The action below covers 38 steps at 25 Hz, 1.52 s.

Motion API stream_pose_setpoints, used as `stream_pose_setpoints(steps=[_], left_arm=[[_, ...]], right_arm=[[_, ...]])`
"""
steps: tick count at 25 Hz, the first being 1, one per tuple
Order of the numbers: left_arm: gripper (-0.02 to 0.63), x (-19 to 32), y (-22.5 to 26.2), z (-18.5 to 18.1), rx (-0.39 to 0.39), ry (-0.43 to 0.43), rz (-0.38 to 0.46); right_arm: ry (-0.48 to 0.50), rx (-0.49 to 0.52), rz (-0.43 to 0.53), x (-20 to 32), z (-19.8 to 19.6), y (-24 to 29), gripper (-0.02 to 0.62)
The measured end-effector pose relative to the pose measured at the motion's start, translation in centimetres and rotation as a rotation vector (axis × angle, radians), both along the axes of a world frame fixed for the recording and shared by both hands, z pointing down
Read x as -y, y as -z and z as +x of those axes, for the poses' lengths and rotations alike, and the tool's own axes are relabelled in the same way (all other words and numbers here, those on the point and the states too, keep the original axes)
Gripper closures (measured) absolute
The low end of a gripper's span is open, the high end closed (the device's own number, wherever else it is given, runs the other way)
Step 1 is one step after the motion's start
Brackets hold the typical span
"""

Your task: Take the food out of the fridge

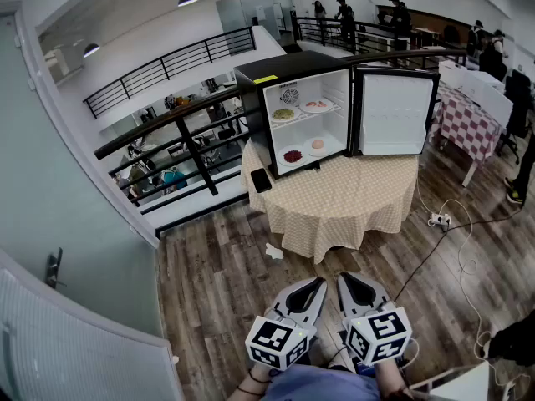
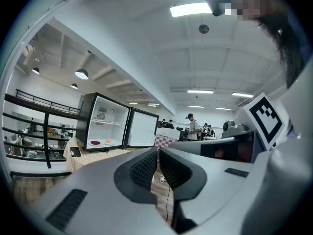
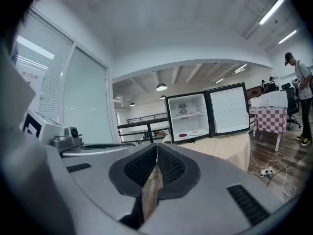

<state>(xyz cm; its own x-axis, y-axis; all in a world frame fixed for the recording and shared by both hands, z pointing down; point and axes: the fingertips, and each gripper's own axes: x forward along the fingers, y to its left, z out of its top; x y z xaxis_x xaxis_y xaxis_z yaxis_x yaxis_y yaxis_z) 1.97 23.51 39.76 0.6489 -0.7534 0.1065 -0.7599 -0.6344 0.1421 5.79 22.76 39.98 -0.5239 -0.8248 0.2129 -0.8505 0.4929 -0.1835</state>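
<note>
Round clothed table [image 1: 351, 203], open fridge [image 1: 305, 132], dark phone [image 1: 261, 180] on it

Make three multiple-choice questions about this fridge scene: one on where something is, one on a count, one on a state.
1. Where does the fridge stand?
A. on the wooden floor
B. on the round table
C. on a wall shelf

2. How many plates of food are inside the fridge?
A. two
B. four
C. six

3. How is the door of the fridge?
A. swung open
B. shut
C. taken off and lying on the floor

Answers:
1. B, the fridge sits on the cloth-covered round table.
2. B, two plates are on the upper shelf and two on the bottom.
3. A, the door stands open to the right in the head view, so the white inside shows.
</note>
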Motion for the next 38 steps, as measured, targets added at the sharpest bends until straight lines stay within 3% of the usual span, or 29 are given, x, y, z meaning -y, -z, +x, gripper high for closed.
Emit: stream_pose_setpoints(steps=[23, 29, 38], left_arm=[[0.586, 0.6, -0.8, 1.7, 0.019, -0.009, -0.029], [0.586, 4.1, -1.5, 2.0, 0.026, -0.022, -0.041], [0.586, 13.5, -1.5, 1.3, 0.023, -0.041, -0.053]], right_arm=[[0.001, 0.066, -0.049, 0.8, 1.7, -1.3, 0.575], [-0.021, 0.066, -0.061, 4.3, 2.1, -1.5, 0.575], [-0.055, 0.063, -0.085, 13.2, 2.0, -1.9, 0.575]])
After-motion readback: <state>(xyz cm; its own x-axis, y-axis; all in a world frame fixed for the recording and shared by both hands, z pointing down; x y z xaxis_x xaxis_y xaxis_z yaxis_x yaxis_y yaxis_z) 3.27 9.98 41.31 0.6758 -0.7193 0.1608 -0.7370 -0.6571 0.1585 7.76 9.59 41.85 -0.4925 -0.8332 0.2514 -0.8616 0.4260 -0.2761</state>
